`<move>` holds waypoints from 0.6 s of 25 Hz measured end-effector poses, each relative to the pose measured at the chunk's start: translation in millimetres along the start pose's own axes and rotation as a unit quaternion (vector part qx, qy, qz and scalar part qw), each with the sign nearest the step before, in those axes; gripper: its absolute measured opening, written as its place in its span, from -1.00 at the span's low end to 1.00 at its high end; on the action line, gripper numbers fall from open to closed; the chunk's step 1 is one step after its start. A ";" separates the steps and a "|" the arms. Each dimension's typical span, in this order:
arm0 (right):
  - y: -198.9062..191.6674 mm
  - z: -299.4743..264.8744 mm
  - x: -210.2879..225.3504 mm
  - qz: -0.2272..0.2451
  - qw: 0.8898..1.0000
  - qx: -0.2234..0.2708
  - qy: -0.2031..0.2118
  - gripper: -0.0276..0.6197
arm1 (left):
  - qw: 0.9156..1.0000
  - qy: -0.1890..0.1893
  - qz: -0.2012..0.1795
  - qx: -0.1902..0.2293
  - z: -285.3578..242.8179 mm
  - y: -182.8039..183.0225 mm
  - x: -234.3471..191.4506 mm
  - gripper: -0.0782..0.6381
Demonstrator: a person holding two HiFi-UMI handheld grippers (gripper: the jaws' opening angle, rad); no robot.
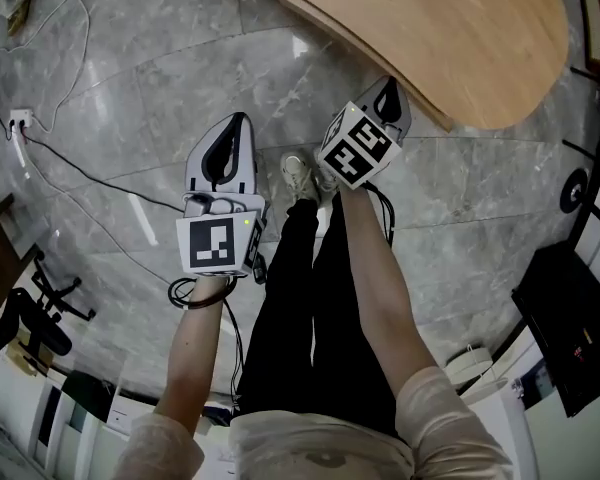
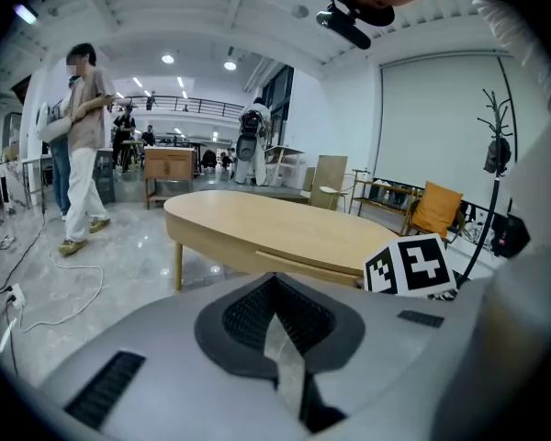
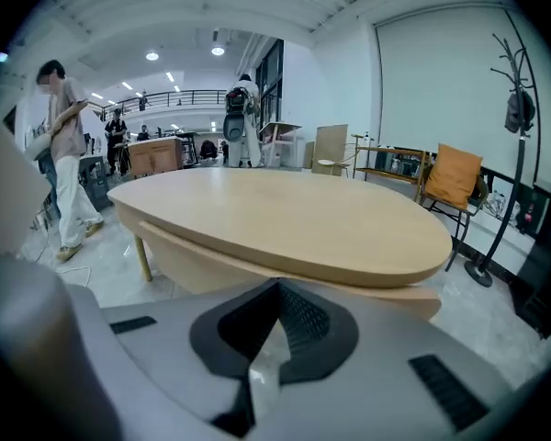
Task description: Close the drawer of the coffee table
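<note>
Drawer (image 3: pixel 195 257) lies just beyond right gripper (image 3: pixel 277 286) jaws.

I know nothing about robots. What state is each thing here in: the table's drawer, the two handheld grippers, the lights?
drawer: sticking out a little from under the tabletop, not closed.
left gripper: shut, holding nothing.
right gripper: shut, holding nothing.
ceiling lights: on.
</note>
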State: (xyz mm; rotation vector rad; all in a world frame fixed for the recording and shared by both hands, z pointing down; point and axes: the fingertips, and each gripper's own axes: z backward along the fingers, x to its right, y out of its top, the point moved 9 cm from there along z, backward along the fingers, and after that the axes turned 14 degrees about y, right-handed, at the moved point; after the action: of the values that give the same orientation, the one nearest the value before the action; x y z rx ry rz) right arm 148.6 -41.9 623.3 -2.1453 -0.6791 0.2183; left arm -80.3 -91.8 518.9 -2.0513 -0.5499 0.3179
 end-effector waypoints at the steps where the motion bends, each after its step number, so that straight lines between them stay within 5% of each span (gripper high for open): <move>1: 1.5 -8.2 3.5 -0.006 1.000 -0.005 0.005 -0.90 | 1.000 0.002 0.001 -0.002 -2.3 -1.9 -0.7 -0.76; 5: -6.4 -42.7 22.8 -0.066 0.996 -0.055 0.020 -0.90 | 1.000 0.004 -0.002 -0.019 -9.2 -10.8 3.0 -0.76; 15: -9.1 -60.7 30.1 -0.019 0.999 -0.039 0.024 -0.90 | 1.000 -0.003 0.000 -0.020 -29.1 -12.5 12.6 -0.76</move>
State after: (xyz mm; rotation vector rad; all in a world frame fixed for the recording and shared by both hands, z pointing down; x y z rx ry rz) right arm 193.3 -62.7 670.5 -2.2030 -0.7106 0.1223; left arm -60.0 -101.6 544.5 -2.0885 -0.5647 0.3159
